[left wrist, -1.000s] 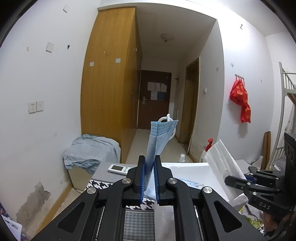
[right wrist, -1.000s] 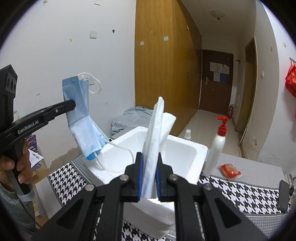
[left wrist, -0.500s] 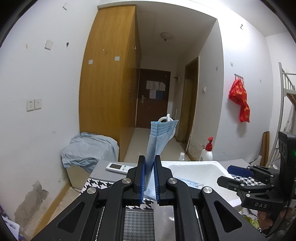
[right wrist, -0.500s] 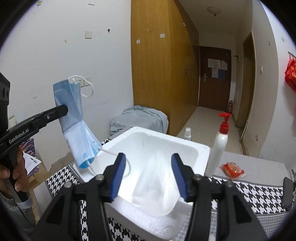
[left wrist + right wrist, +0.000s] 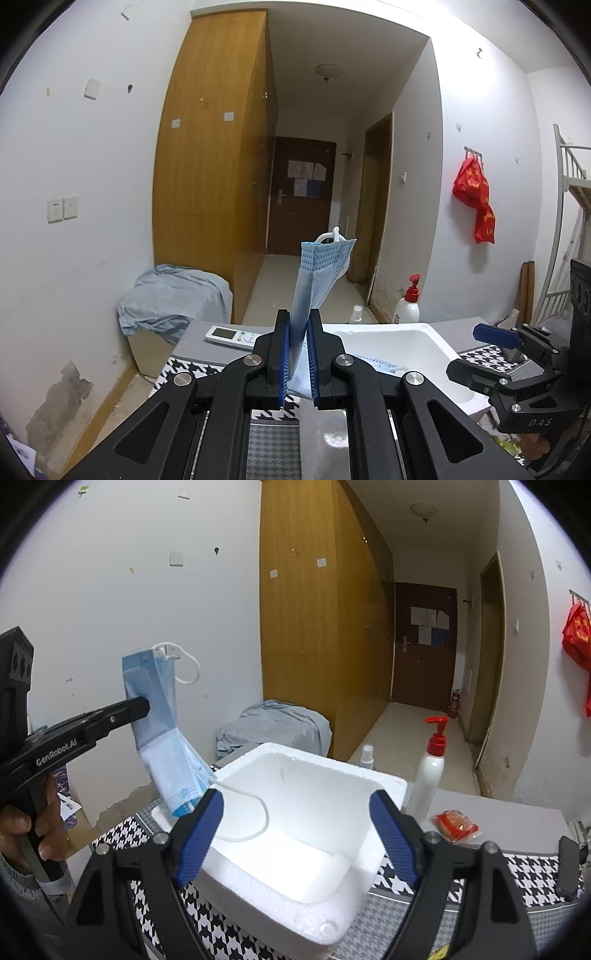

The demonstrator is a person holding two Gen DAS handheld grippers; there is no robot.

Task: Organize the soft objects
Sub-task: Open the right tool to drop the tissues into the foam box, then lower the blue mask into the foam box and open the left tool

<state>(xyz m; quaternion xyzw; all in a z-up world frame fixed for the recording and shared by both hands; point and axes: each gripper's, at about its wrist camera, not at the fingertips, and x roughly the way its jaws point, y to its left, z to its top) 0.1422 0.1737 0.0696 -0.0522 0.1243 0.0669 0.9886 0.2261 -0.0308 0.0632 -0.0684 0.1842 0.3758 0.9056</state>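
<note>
**Right jaws spread wide, mask held at the box's left edge**

Since a second ago the right gripper [image 5: 295, 834] has let go of the white sheet it was pinching; its jaws now stand wide apart over the near side of the white foam box [image 5: 384, 786], with nothing between them. A white sheet [image 5: 295, 864] lies flat on the bottom of the box.

Nearest in the left wrist view, the left gripper [image 5: 295, 354] has its jaws clamped together on the blue face mask [image 5: 317, 273]. The mask passes between the two blue pads, its upper part standing up above the fingertips and a smaller part hanging below them. Seen from the right wrist, the mask [image 5: 162, 731] hangs from the left gripper [image 5: 142, 706] at the left of the scene, its lower end at the box's left rim and its white ear loop [image 5: 255, 819] trailing down into the box.

Under the box, a houndstooth cloth [image 5: 155, 901] covers the table. Right of the box lie a red packet [image 5: 456, 825] and, farther back, a white pump bottle [image 5: 430, 771] with a red top. A small clear bottle [image 5: 367, 757] stands behind the far rim. A white remote [image 5: 232, 336] lies on the table at the far left. Beyond it, a pale blue cloth [image 5: 173, 299] covers something by the wooden wardrobe [image 5: 210, 166].
</note>
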